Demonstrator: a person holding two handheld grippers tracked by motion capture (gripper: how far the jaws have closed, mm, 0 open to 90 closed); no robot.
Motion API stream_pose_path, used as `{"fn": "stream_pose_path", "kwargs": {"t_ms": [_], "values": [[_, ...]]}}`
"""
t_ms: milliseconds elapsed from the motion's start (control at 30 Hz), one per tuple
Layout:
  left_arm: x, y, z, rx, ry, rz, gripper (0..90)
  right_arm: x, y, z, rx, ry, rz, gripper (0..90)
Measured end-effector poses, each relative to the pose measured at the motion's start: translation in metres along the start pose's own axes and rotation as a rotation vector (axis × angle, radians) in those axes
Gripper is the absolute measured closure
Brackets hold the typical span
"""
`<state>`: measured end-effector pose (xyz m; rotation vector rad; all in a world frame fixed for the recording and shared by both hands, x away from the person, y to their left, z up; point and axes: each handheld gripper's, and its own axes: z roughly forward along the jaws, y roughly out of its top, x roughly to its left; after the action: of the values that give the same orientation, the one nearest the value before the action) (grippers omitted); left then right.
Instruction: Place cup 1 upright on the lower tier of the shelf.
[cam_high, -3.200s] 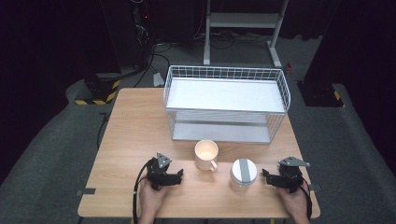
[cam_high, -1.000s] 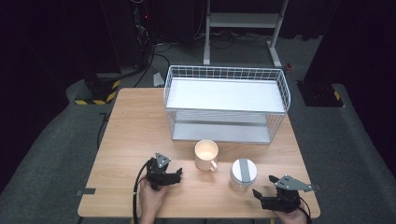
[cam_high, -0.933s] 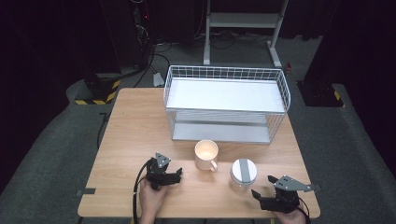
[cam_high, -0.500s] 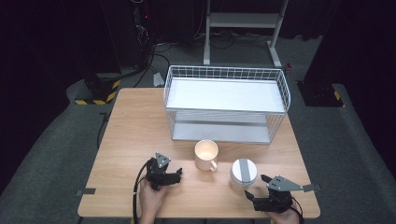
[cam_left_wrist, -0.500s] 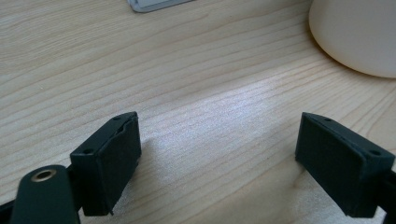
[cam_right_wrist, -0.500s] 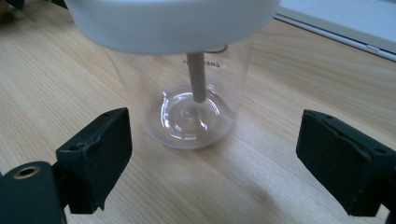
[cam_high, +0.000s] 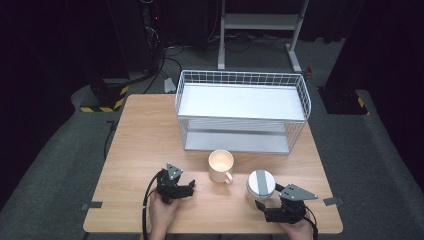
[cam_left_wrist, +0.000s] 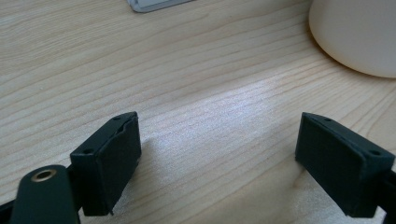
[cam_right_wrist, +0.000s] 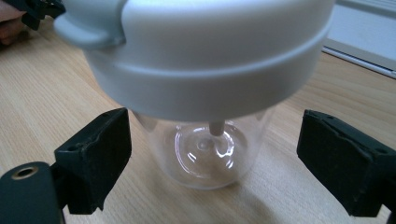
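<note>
My left gripper rests on the table at about seven o'clock, jaws apart with nothing between them. At its two o'clock stands the cream mug; I can't tell what it holds. Next comes the clear jar with a grey lid, empty. My right gripper, at the jar's five o'clock, has just been opening; its jaws flank the jar without touching. At twelve o'clock sits the empty wire basket.
</note>
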<state>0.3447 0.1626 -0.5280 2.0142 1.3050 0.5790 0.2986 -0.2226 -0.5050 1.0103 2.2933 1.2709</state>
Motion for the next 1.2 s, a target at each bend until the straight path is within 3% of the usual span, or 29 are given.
{"fn": "stream_pose_path", "kwargs": {"t_ms": [567, 1200], "values": [[0.0, 0.0, 0.0, -0.001, 0.001, 0.0, 14.6, 0.003, 0.008, 0.014, -0.003, 0.004, -0.01, 12.3], [0.0, 0.0, 0.0, -0.001, 0.001, 0.0, 14.7, 0.003, 0.008, 0.017, -0.017, 0.024, -0.047, 18.2]]}}
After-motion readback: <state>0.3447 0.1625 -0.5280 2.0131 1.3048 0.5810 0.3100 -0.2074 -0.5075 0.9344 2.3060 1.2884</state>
